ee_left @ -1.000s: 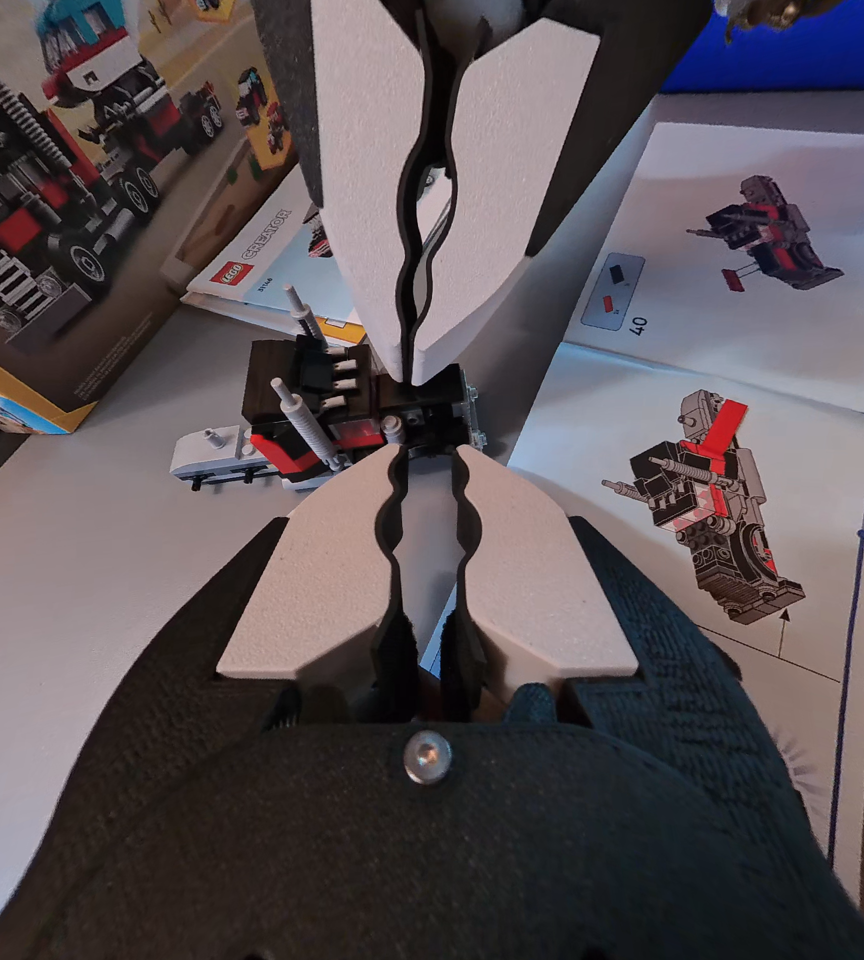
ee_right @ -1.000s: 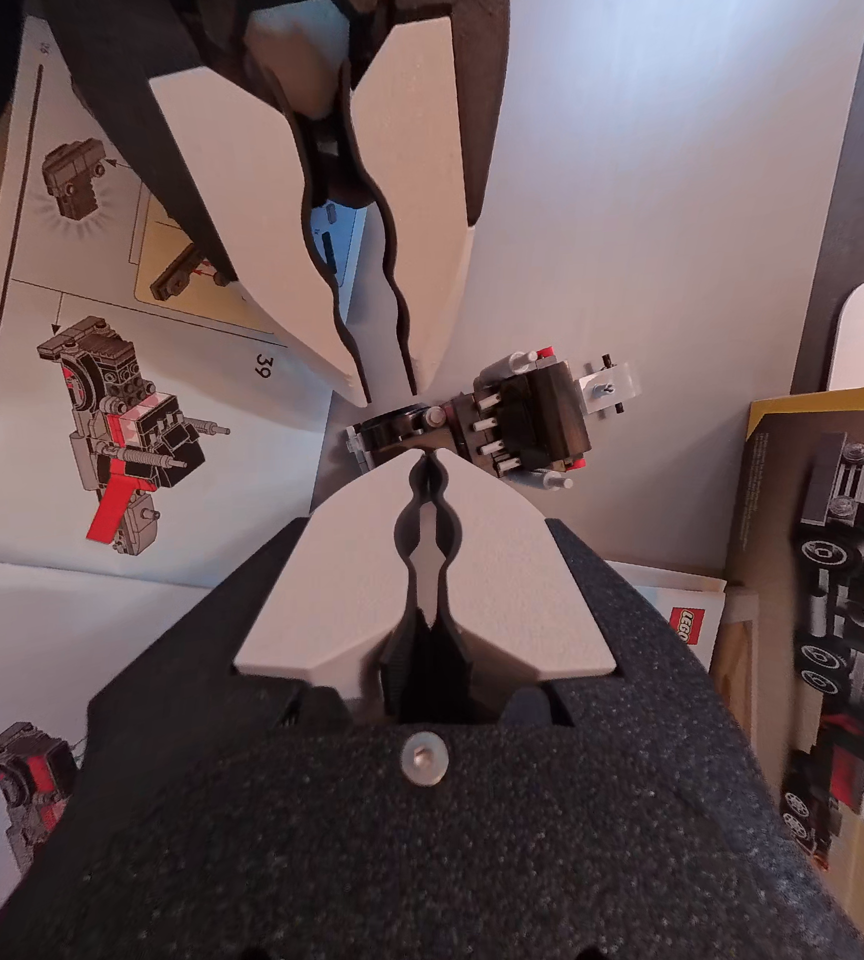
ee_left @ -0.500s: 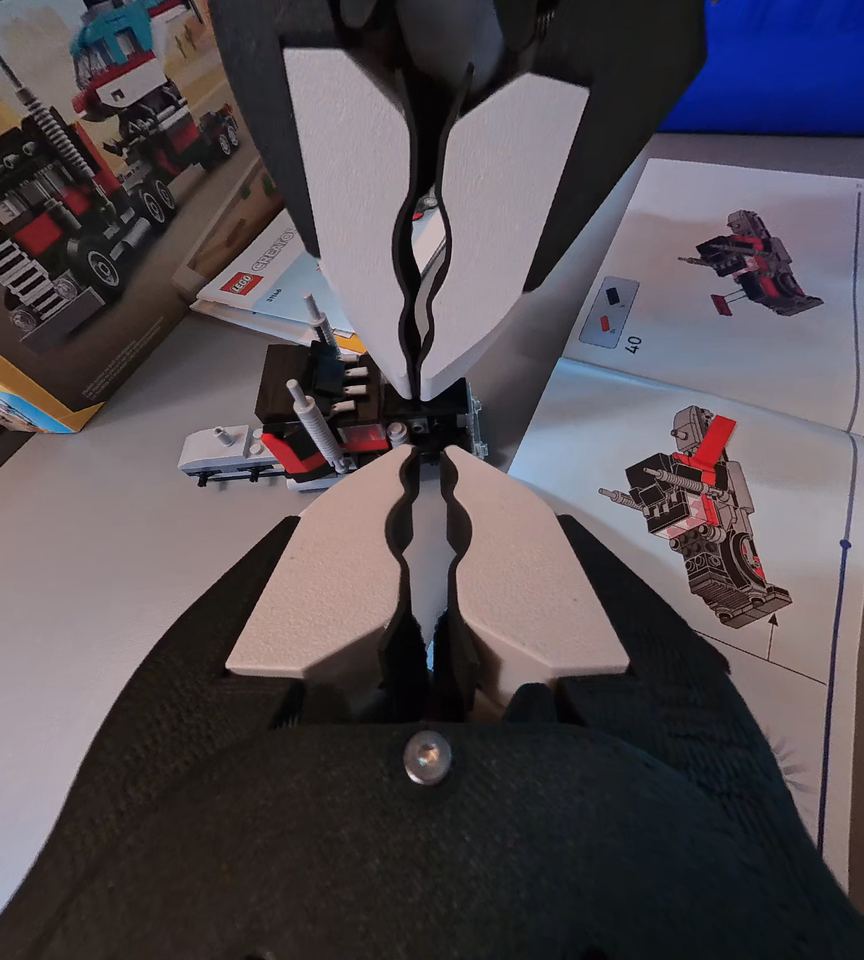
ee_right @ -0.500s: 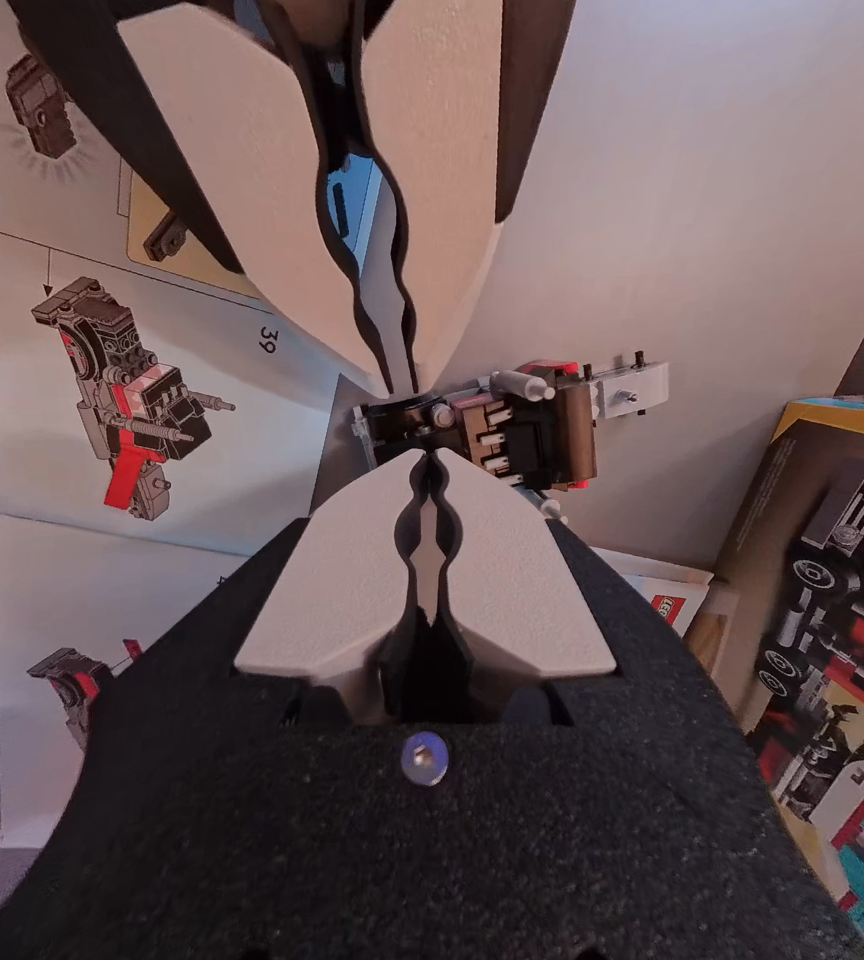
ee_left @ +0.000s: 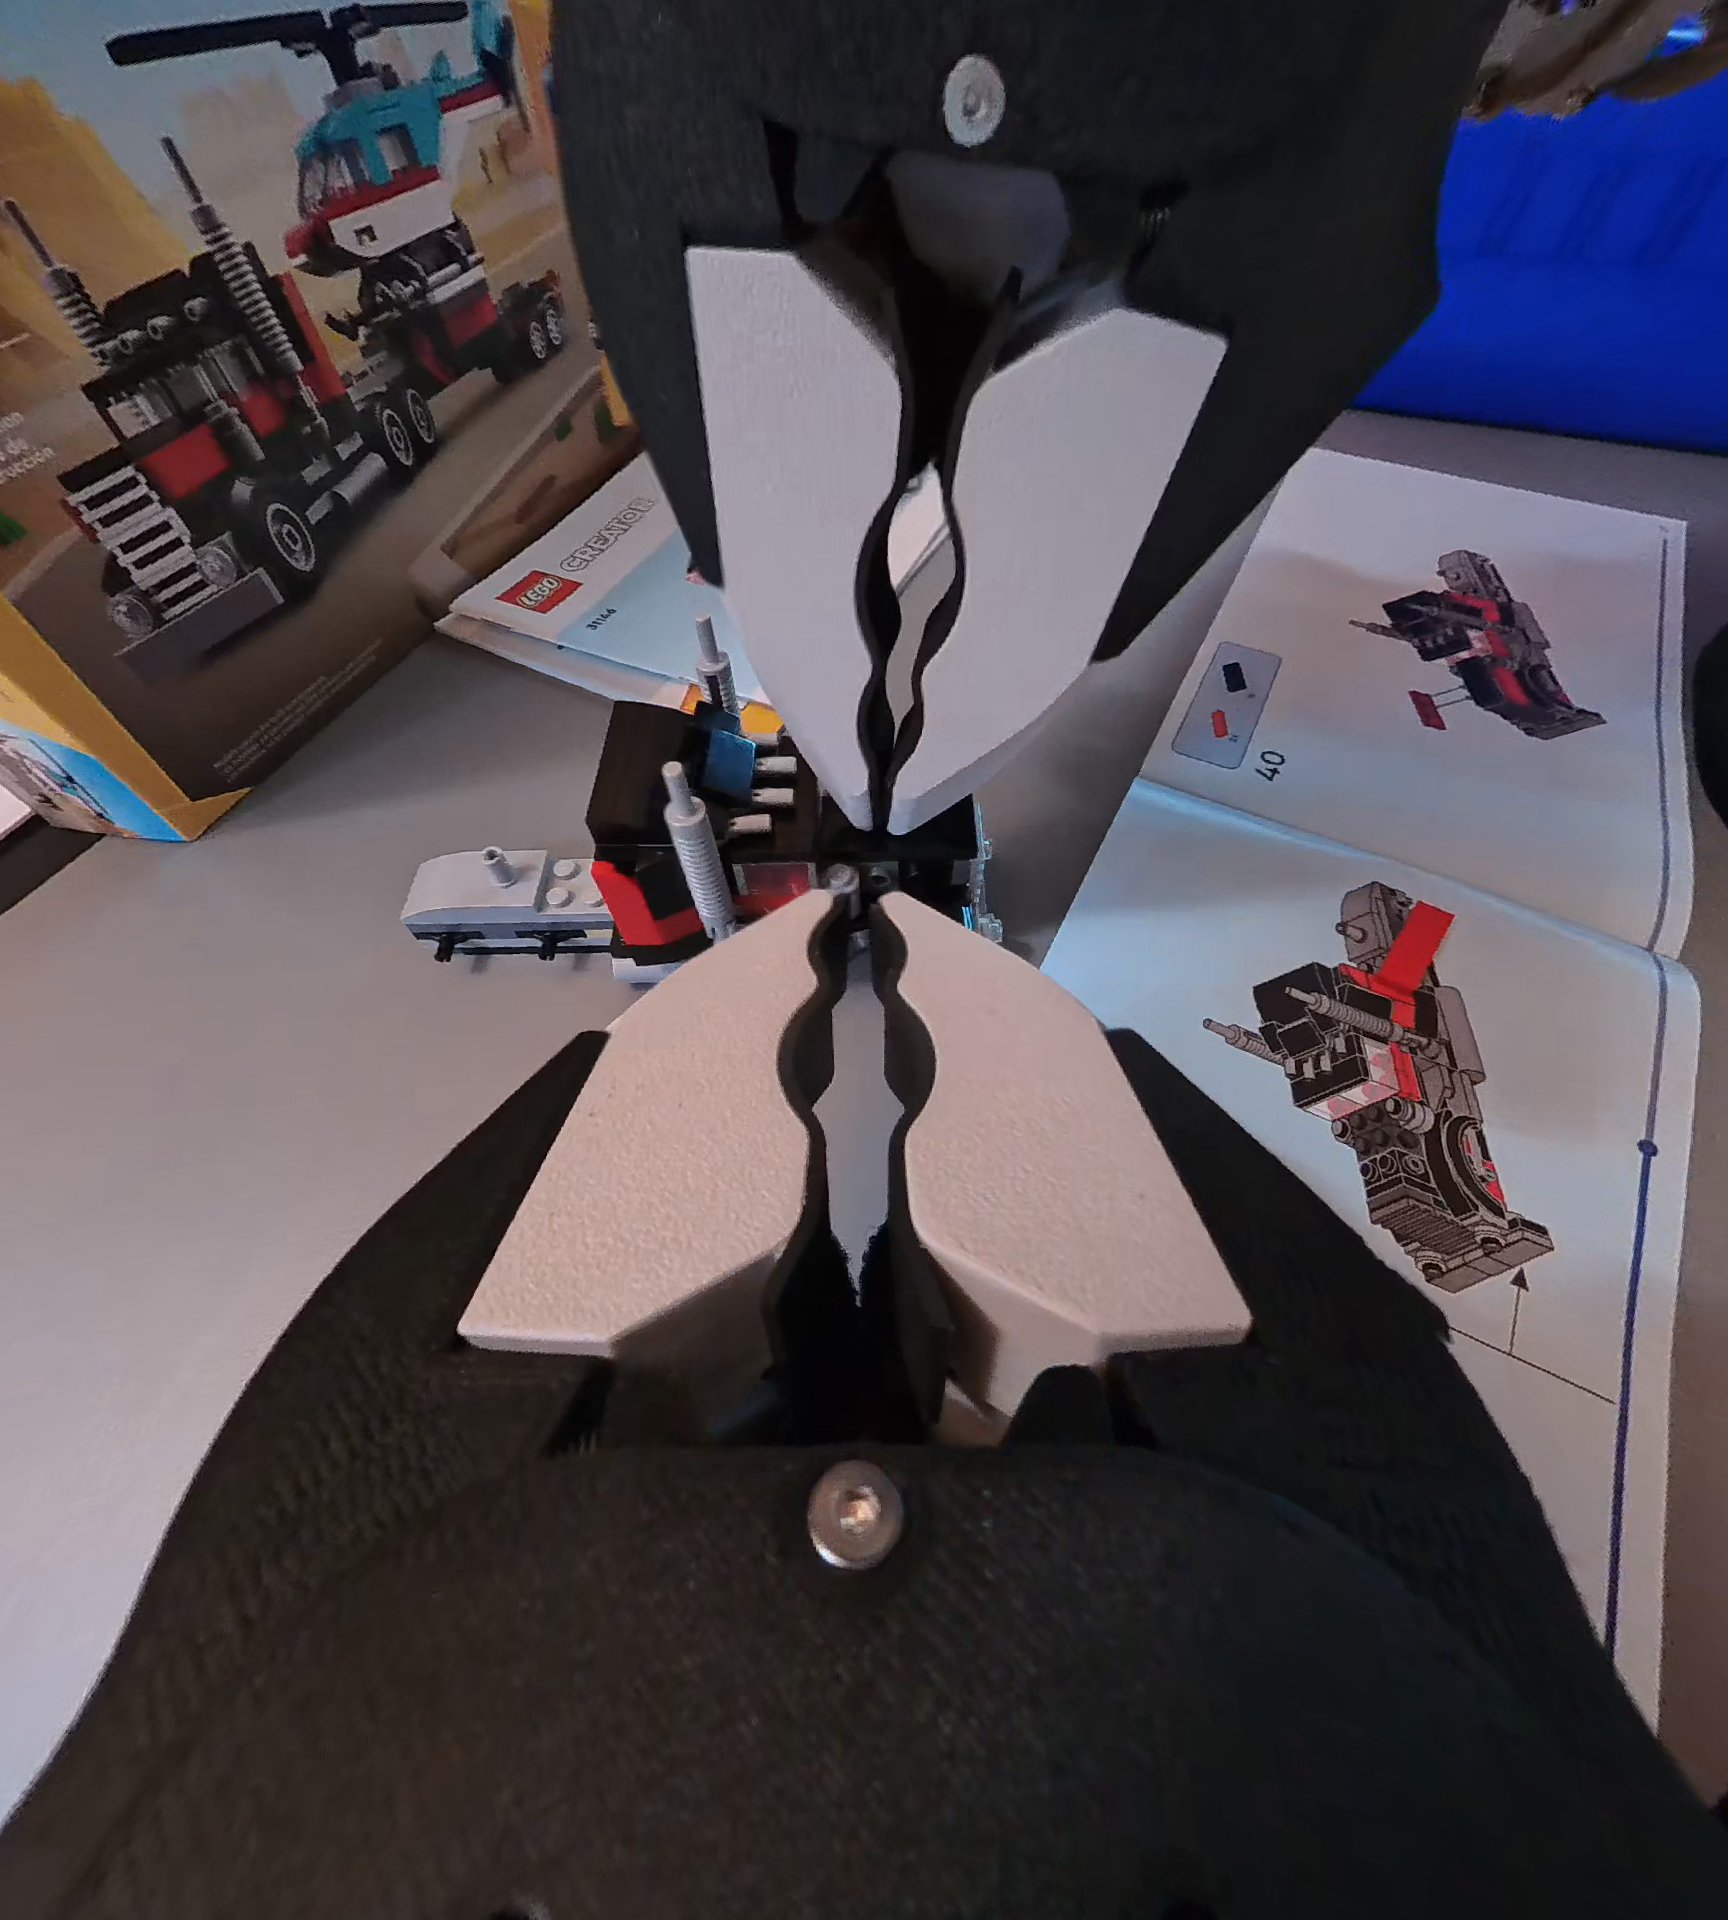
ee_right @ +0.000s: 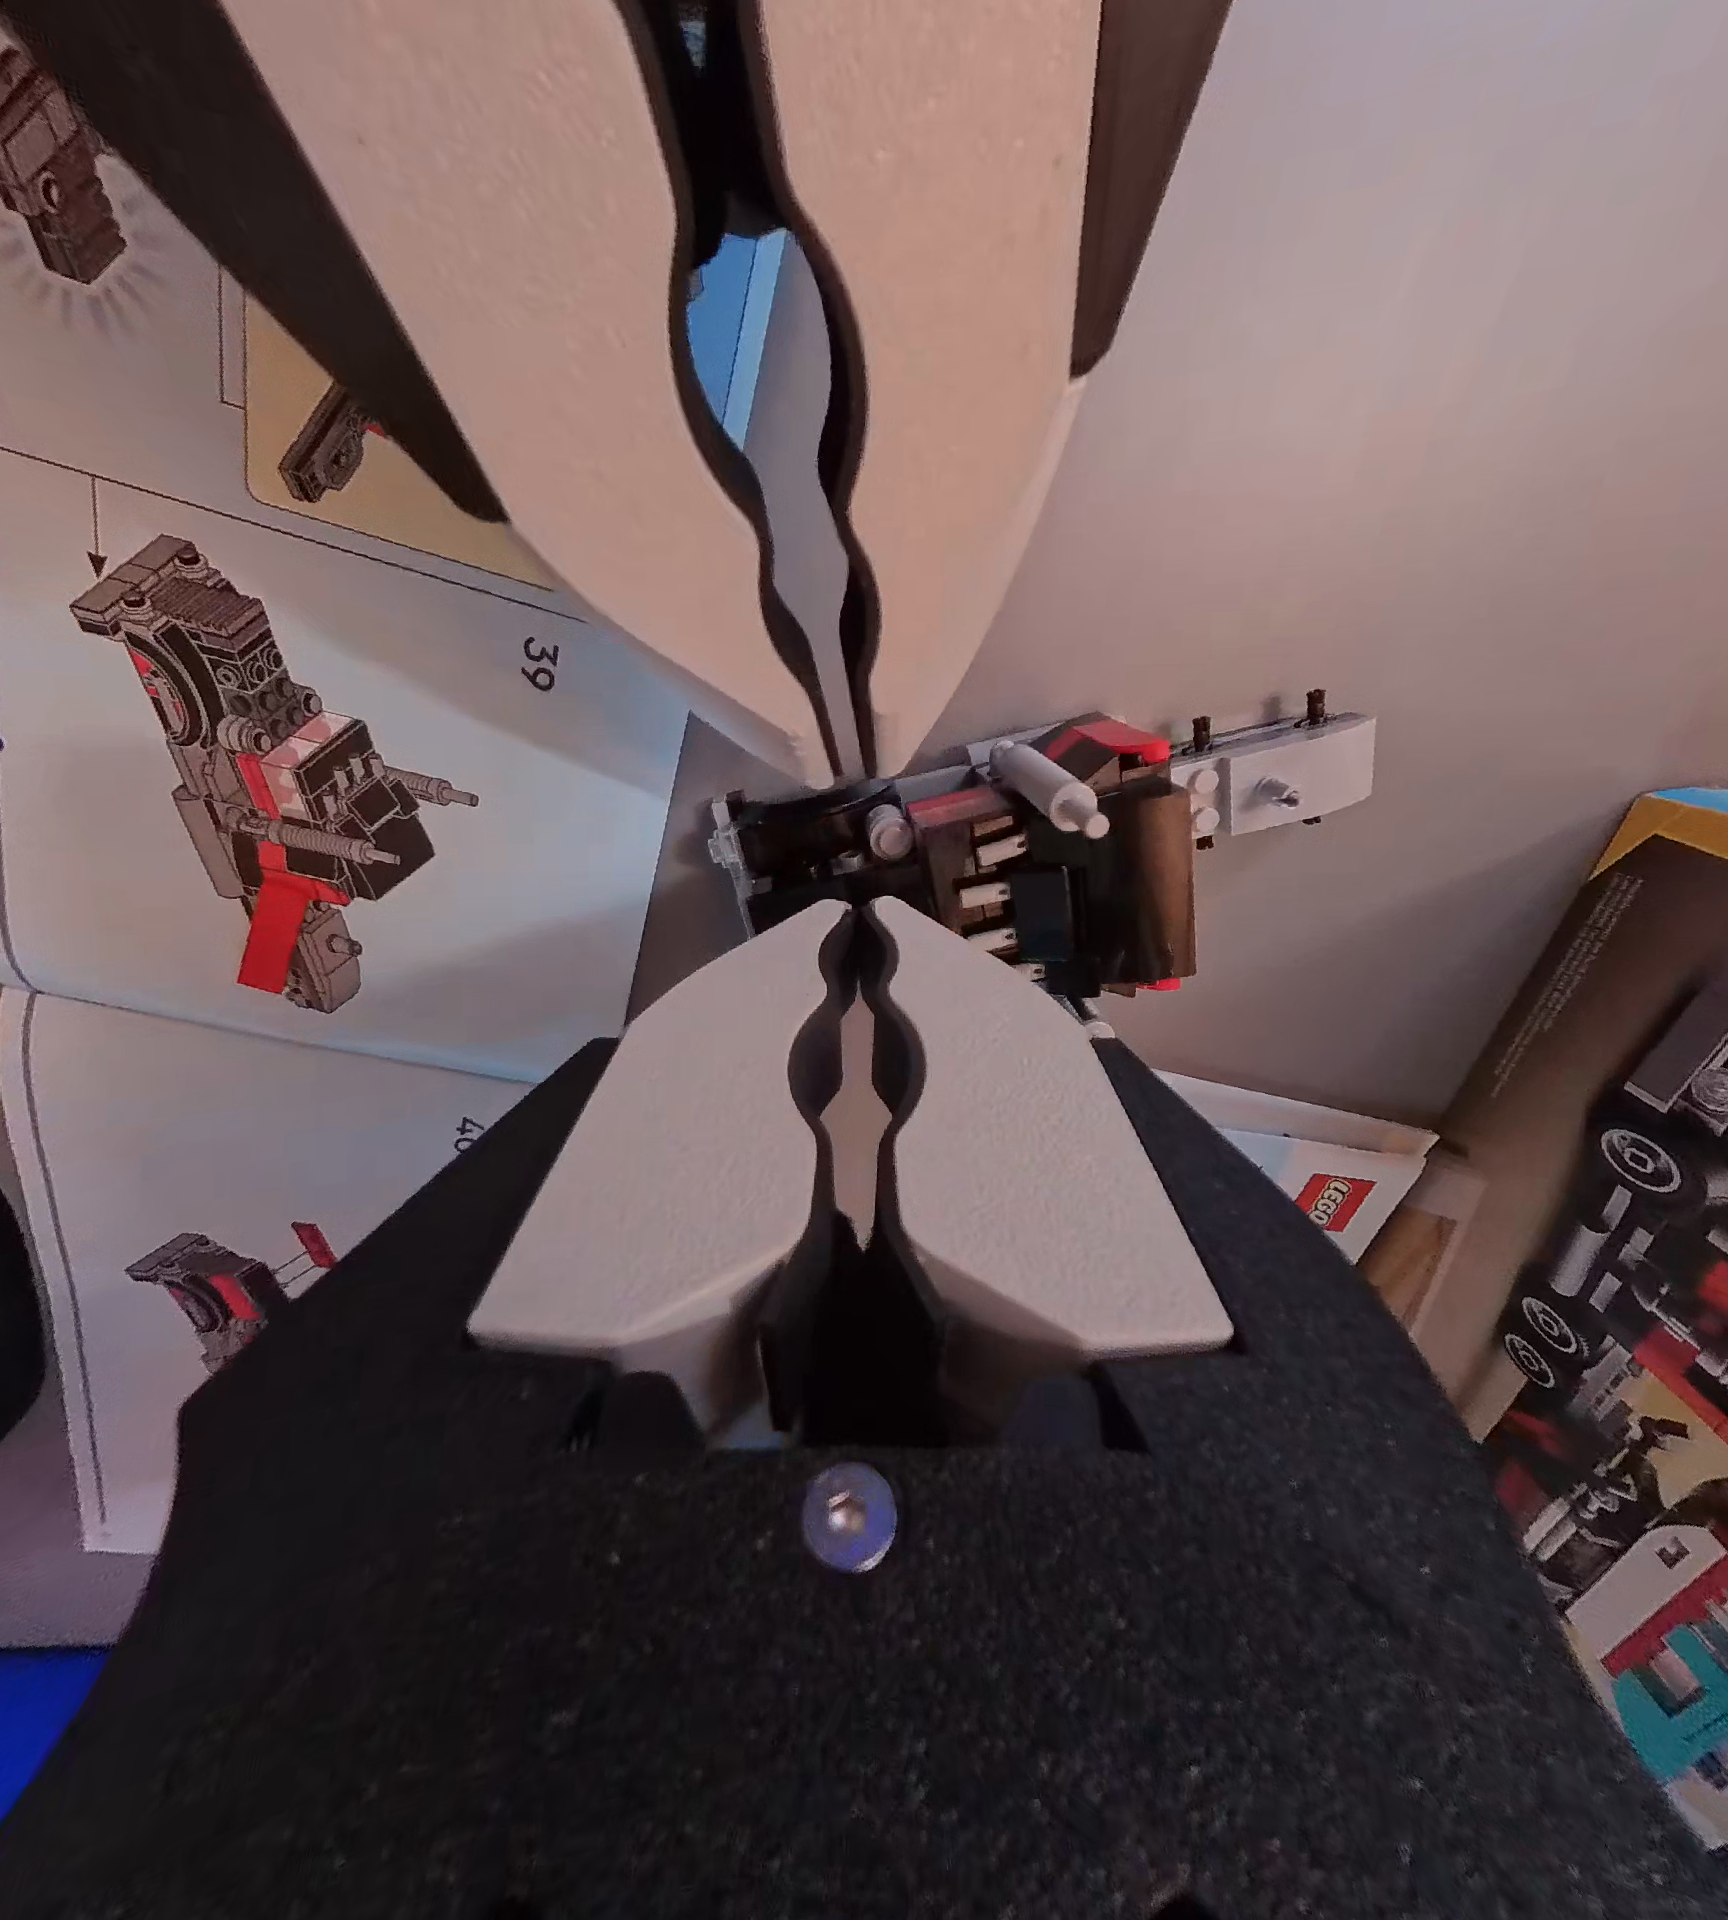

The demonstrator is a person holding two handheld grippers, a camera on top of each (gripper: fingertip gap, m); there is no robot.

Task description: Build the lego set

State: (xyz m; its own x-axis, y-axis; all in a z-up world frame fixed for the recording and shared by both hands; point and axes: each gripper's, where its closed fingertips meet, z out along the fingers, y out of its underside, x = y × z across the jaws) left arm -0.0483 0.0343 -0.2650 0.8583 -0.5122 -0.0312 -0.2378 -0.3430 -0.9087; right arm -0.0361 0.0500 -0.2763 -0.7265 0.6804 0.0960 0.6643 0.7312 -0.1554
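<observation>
opposed close wrist views, sharing truck model (ee_left: 735, 831)

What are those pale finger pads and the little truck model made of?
The left gripper's fingers look like matte, grainy printed plastic on a rough black body, judging by the speckled texture. The truck model looks like hard glossy moulded plastic: crisp studs and light glints.

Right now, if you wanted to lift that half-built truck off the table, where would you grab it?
Probably the boxy black cab, jaws closing across its flat sides from above. It looks like the bulkiest, squarest part. I would avoid the thin grey exhaust pipes and the narrow grey plate sticking out behind; both look likely to pop off.
</observation>
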